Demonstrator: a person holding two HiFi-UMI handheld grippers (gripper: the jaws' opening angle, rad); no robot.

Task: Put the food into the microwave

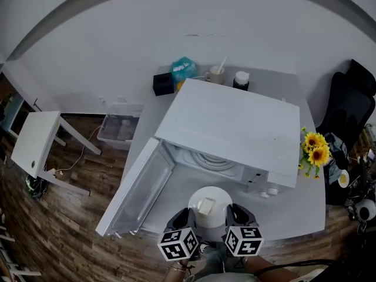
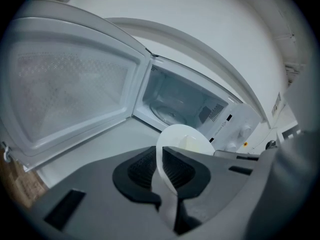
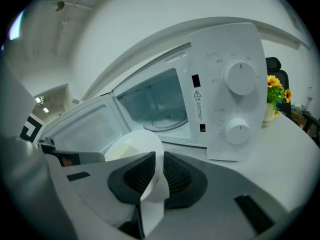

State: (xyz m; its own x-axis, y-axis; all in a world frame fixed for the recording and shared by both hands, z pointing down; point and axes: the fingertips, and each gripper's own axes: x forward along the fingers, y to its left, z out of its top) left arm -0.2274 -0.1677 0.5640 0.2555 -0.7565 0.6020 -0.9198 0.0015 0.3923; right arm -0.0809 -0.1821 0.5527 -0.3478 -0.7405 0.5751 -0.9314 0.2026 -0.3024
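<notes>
Hand-held grippers [image 1: 187,218] [image 1: 236,214] abreast on plate [image 1: 218,195] rim

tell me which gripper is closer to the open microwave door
Left. The left gripper clamps the plate by its left rim, on the side where the open door swings out. The right gripper clamps the opposite rim, nearer the control knobs.

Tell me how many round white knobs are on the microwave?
2. Both sit on the boxy white microwave's front panel: upper knob near the top, lower knob straight below it.
</notes>
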